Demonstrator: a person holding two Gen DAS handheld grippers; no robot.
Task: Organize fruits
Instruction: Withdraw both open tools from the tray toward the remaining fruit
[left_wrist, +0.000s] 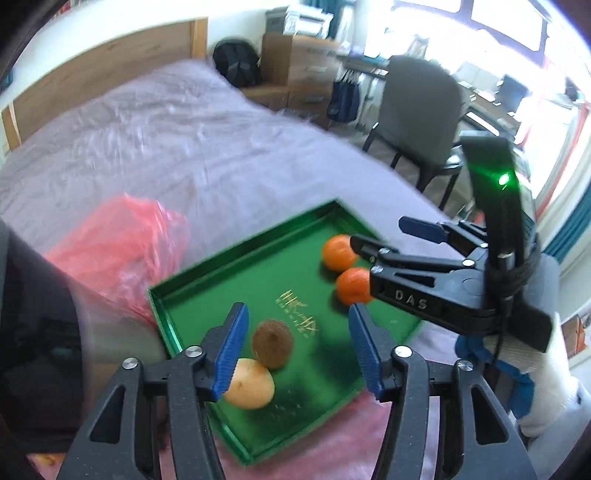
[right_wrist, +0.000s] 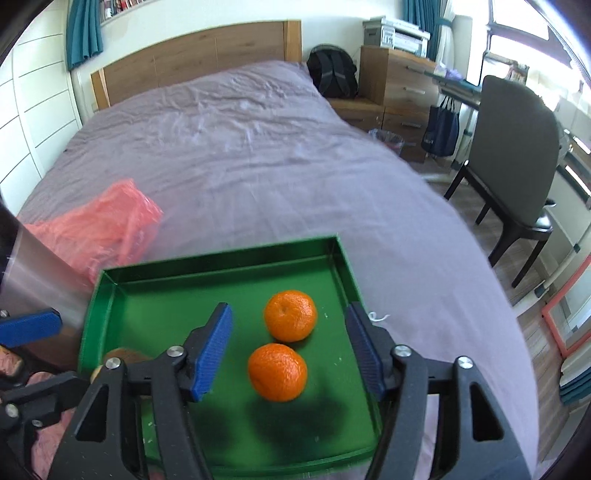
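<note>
A green tray (left_wrist: 207, 273) (right_wrist: 221, 266) lies on the bed. It holds two oranges (left_wrist: 338, 253) (left_wrist: 352, 286), a brown kiwi (left_wrist: 272, 343) and a pale yellow fruit (left_wrist: 251, 384). The right wrist view shows the oranges (right_wrist: 290, 315) (right_wrist: 277, 372) and the kiwi's edge (right_wrist: 123, 355). My left gripper (left_wrist: 297, 347) is open and empty above the kiwi and the yellow fruit. My right gripper (right_wrist: 288, 350) (left_wrist: 376, 234) is open and empty above the two oranges.
A crumpled red plastic bag (left_wrist: 118, 243) (right_wrist: 99, 229) lies on the purple bedsheet (right_wrist: 240, 147) left of the tray. A dark chair (right_wrist: 517, 155), a wooden drawer unit (right_wrist: 395, 74) and a black backpack (right_wrist: 332, 70) stand right of the bed.
</note>
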